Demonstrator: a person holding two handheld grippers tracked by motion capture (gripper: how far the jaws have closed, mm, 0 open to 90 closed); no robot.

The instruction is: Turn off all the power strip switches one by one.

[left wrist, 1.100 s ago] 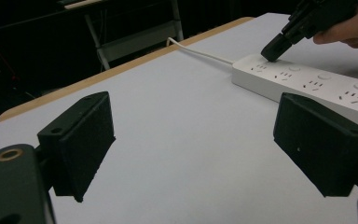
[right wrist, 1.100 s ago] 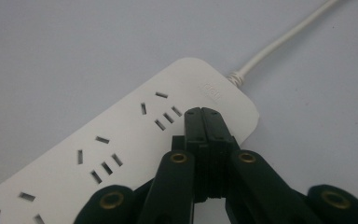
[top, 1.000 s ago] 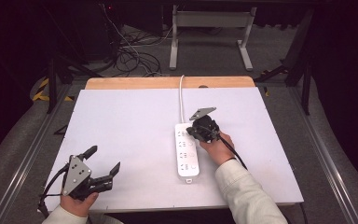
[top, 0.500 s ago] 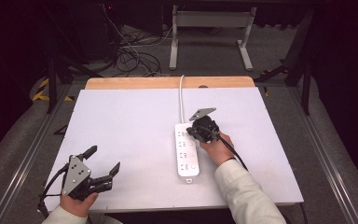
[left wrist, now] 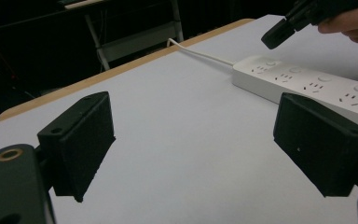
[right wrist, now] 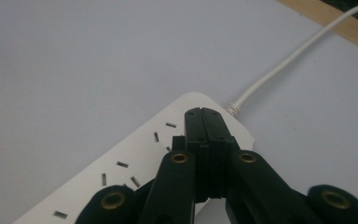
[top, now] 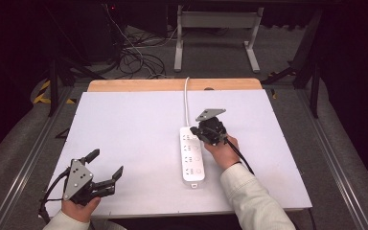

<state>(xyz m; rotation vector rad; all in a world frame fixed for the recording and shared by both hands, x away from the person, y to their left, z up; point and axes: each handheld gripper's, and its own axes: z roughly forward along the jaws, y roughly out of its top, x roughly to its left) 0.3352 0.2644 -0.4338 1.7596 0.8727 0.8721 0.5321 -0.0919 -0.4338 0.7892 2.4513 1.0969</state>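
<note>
Right gripper [top: 210, 133], jaws pressed together on nothing, poised over the cord end of the white power strip [top: 191, 154]; in the right gripper view its tip [right wrist: 208, 122] lies above the last socket, contact not discernible. Strip lies flat on the white table [top: 124, 124], long axis running from the person toward the far edge, where its cord [top: 187, 100] leaves. Left gripper [top: 103, 172], jaws spread wide and empty, sits well apart to the strip's left, near the front edge. Nearer hand, by judgement: the right.
</note>
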